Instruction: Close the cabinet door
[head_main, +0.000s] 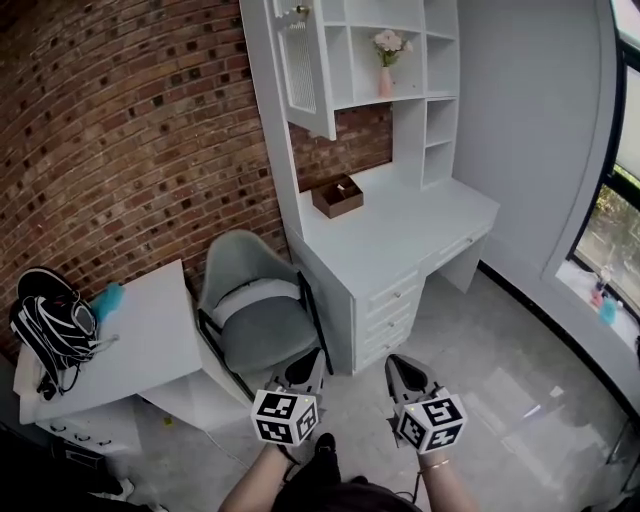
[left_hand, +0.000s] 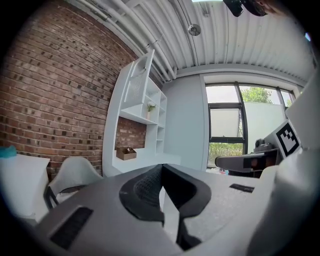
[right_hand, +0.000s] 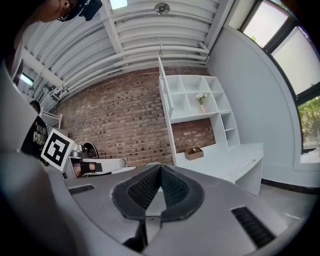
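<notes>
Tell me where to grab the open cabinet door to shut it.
Take the cabinet door at its free edge, the one standing out from the shelves, coming from the front over the desk. It stands swung out as a thin flat panel, so jaws can likely pinch that edge.

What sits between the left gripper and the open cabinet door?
Head view: floor, then the grey chair and white desk, between left gripper and cabinet door.
</notes>
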